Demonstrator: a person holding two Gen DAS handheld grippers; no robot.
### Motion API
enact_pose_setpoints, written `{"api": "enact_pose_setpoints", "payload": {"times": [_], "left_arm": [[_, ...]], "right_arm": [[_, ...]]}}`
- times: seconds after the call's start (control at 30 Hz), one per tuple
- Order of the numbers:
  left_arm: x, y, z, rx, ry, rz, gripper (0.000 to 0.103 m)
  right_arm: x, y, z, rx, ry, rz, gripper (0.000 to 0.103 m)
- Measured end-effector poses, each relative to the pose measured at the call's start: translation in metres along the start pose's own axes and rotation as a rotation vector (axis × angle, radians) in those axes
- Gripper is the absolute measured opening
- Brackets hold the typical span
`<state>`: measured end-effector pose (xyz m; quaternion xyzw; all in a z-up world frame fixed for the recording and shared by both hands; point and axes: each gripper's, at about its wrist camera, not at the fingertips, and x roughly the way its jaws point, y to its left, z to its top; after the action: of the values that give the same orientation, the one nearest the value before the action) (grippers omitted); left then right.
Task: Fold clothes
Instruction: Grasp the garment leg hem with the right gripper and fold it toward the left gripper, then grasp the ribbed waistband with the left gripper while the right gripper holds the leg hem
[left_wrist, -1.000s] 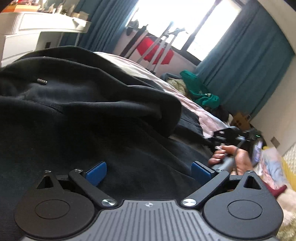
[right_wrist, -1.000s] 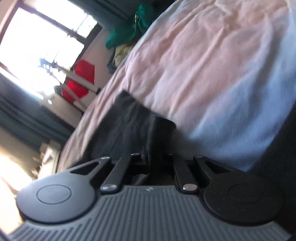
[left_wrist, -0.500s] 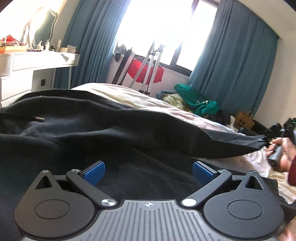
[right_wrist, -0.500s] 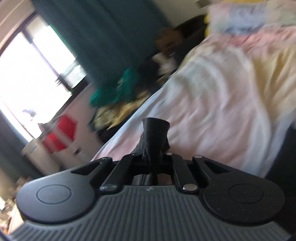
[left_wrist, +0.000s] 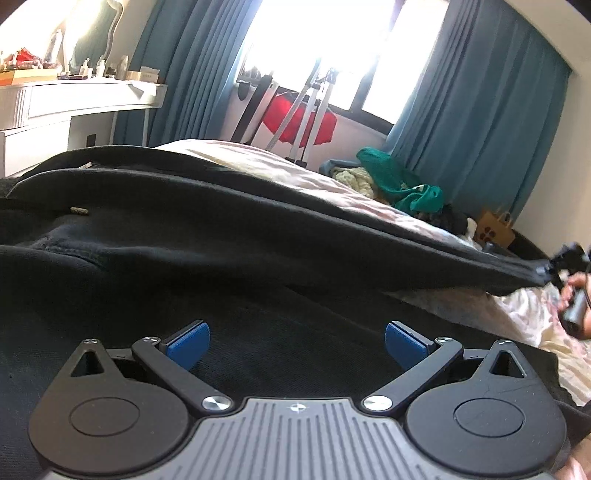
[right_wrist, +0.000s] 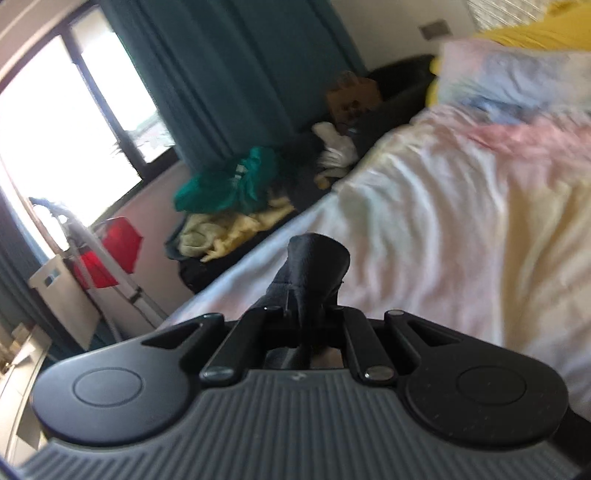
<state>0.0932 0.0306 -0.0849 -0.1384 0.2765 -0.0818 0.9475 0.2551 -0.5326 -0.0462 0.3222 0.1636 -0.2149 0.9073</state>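
- Two claws are at work over one black garment (left_wrist: 229, 236), which is spread on the bed (left_wrist: 258, 166).
- The left claw (left_wrist: 295, 341) is held wide open above the dark cloth, with nothing gripped between its blue pads (left_wrist: 186, 341).
- The right claw (right_wrist: 306, 314) is closed on a bunched end of the garment (right_wrist: 314, 266), which is stretched taut across the bed (right_wrist: 443, 221).
- The fabric is judged soft, thick and limp, not fragile; hems and corners would be best taken.
- A rumpled pale sheet covers the bed; a white dressing table (left_wrist: 74, 107), teal curtains (left_wrist: 472, 110) and a clothes heap (left_wrist: 391, 181) are seen around.
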Motion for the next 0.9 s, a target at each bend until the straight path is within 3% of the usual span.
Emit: {"api": "enact_pose_setpoints", "payload": {"times": [0.33,0.5,0.63,0.8,0.83,0.9], "left_arm": [[-0.003,-0.002,0.003,-0.015,0.008,0.015,0.102],[-0.009,-0.006,0.004,-0.021,-0.001,0.037,0.102],[-0.021,-0.01,0.007,-0.013,-0.007,0.051,0.102],[-0.038,-0.017,0.008,0.035,-0.039,0.076,0.102],[-0.043,-0.017,0.008,0.03,-0.036,0.069,0.102],[-0.055,-0.015,0.008,-0.001,-0.028,0.041,0.102]], "right_arm": [[-0.016,-0.091,-0.066,0.13,0.132,-0.067,0.007],[-0.031,-0.097,-0.073,0.196,0.127,-0.07,0.013],[-0.069,-0.08,-0.075,0.11,0.08,-0.099,0.015],[-0.128,-0.071,-0.08,0.103,0.048,-0.052,0.034],[-0.141,-0.069,-0.081,0.092,0.053,-0.038,0.043],[-0.165,-0.064,-0.083,0.061,0.056,-0.014,0.046]]}}
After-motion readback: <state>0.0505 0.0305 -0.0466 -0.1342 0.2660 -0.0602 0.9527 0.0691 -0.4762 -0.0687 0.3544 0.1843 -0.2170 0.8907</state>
